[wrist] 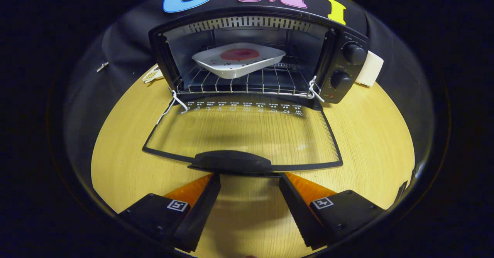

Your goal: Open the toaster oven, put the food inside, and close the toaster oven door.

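The toaster oven [254,53] is sitting at the far side of the round wooden desk [366,134], and its glass door [243,134] is lying fully down, flat and level over the desk, pointing back at the tool [249,181]. The tool is hovering wide open, holding nothing, with its 2 fingers [200,204] splayed apart. Their tips are sitting just short of the door's dark handle [231,161], 1 to each side of it and slightly below, not gripping it as far as the view is showing.

Inside the oven, the food [240,54], a round reddish piece, is resting on a white tray [237,61], and the tray is sitting on the wire rack [243,82] in the middle of the cavity. 2 white wire hooks [314,90] are hanging at the rack's front corners, linking it to the door. On the oven's right panel, 2 dark knobs [354,53] are stacked 1 above the other. A white block [369,69] is peeking out just beyond that right side, and a small pale item [153,74] is lying on the desk just beside the oven's left side.
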`<state>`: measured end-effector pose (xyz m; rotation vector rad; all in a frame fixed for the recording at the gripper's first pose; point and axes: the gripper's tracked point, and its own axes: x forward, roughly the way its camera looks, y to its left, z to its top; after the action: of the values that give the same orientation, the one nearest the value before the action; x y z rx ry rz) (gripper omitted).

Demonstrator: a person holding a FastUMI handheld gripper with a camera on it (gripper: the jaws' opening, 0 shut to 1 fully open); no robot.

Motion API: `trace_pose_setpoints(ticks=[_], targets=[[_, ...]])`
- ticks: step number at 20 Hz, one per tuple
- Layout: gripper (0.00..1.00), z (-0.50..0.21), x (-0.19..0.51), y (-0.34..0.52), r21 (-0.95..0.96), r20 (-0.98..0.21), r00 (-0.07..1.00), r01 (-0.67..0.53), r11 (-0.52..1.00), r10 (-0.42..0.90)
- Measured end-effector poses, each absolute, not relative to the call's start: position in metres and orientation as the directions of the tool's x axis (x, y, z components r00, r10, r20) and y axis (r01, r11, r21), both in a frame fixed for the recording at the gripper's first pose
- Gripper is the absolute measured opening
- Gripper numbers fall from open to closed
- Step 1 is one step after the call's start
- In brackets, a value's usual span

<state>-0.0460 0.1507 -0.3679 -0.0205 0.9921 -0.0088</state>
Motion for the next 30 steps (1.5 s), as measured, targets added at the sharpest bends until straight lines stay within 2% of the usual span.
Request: trace_pose_setpoints(ticks=[7,13,18,21,25,30], targets=[[1.0,-0.343,-0.047,0.154,-0.015,-0.802,0.597,-0.062,0.998,0.025],[1.0,-0.282,-0.019,0.161,0.079,-0.722,0.682,-0.09,0.993,0.119],[0.99,-0.213,0.047,0.161,0.132,-0.602,0.788,-0.066,0.989,0.133],[0.99,-0.162,0.067,0.149,0.119,-0.491,0.859,-0.101,0.988,0.147],[0.99,-0.09,0.072,0.112,0.038,-0.314,0.939,-0.132,0.99,0.138],[0.99,-0.026,0.058,0.044,-0.006,-0.164,0.984,-0.075,0.997,0.073]])
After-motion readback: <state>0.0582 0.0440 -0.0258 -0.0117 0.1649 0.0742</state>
